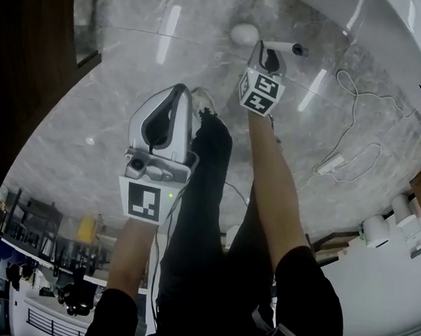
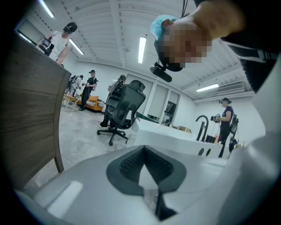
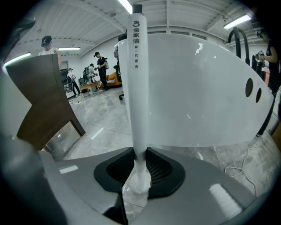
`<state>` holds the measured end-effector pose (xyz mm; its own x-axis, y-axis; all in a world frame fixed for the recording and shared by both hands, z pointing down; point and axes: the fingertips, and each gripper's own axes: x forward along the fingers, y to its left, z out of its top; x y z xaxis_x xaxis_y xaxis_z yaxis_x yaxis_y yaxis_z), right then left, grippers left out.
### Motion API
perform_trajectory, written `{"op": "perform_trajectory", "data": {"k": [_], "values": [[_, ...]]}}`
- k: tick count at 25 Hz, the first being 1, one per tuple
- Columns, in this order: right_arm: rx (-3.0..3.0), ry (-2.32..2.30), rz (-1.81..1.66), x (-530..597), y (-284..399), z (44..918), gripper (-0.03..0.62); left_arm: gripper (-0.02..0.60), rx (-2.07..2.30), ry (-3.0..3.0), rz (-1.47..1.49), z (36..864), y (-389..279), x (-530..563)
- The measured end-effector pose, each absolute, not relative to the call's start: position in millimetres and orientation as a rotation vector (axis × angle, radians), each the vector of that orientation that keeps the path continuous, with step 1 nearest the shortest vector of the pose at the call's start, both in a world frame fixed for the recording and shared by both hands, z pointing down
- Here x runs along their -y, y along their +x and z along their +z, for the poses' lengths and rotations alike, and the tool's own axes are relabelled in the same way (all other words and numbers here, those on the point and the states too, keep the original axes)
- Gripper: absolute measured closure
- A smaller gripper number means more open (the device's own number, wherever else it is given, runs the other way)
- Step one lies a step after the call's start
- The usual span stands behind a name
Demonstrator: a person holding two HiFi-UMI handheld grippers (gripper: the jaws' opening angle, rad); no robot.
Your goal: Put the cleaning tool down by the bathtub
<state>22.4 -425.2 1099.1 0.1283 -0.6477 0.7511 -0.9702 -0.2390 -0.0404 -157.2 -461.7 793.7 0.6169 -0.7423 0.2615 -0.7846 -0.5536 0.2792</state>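
The left gripper (image 1: pixel 178 97) hangs low beside the person's leg, its jaws drawn together with nothing between them; in the left gripper view the dark pads (image 2: pixel 131 165) meet at their tips. To the left of this gripper stands a dark wooden panel (image 2: pixel 26 118). Ahead of it, a black office chair (image 2: pixel 125 107) stands on the grey marble floor (image 1: pixel 204 55), and further right the white bathtub (image 2: pixel 171 136) lies in front of the gripper.

The right gripper (image 1: pixel 267 58) is held further forward than the left one, near the floor. Its jaws are clamped on the cleaning tool (image 3: pixel 135 88), whose white handle rises straight out from between the pads and carries dark printed characters near its far end. In the head view the handle (image 1: pixel 282 46) sticks out to the right of this gripper, ending in a dark tip. The bathtub (image 3: pixel 197 96) curves just behind and to the right of the held tool. A white cable (image 1: pixel 345 137) trails over the floor to the right of the gripper, beside the tub.
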Motion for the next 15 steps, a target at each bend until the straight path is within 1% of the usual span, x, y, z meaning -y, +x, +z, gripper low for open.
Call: {"op": "perform_trajectory", "data": {"k": [15], "values": [[1.565,1.913,0.891,464.4,23.8,1117.1,0.511,0.574,1.233,2.450,0.139,799.1,-168.6,467.8]]}}
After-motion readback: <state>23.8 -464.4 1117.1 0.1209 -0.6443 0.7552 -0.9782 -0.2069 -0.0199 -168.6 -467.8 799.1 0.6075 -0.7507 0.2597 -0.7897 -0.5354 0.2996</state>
